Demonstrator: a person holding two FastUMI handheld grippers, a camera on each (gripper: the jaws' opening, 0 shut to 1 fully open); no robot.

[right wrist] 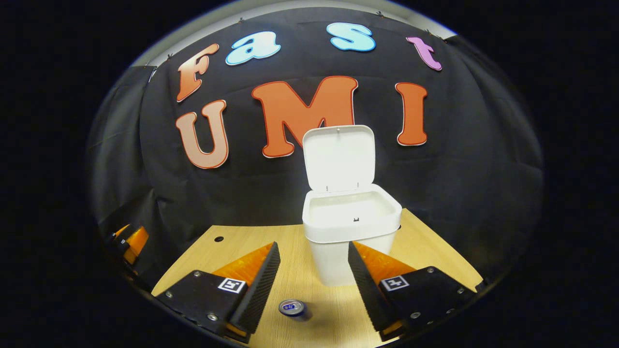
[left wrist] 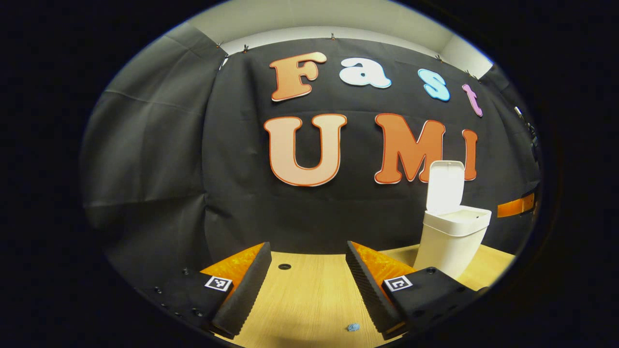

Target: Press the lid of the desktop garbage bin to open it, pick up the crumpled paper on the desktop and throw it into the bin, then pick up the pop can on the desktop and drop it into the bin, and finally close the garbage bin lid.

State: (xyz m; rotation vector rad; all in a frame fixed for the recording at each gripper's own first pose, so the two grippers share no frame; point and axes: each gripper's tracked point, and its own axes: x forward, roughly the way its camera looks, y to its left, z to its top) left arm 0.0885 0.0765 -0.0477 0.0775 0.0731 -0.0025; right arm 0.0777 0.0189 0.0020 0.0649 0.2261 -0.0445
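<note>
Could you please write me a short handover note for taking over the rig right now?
Left gripper: open, holding nothing, above the table; the crumpled paper lies on the wood just below its fingers.
Right gripper: open, holding nothing, facing the bin; the can stands on the table between its fingers, not gripped.
Bin: lid stands upright, open; nothing can be seen inside from here.
Done: lid opened.
Left: drop the paper in the bin, then the can, then close the lid.
</note>
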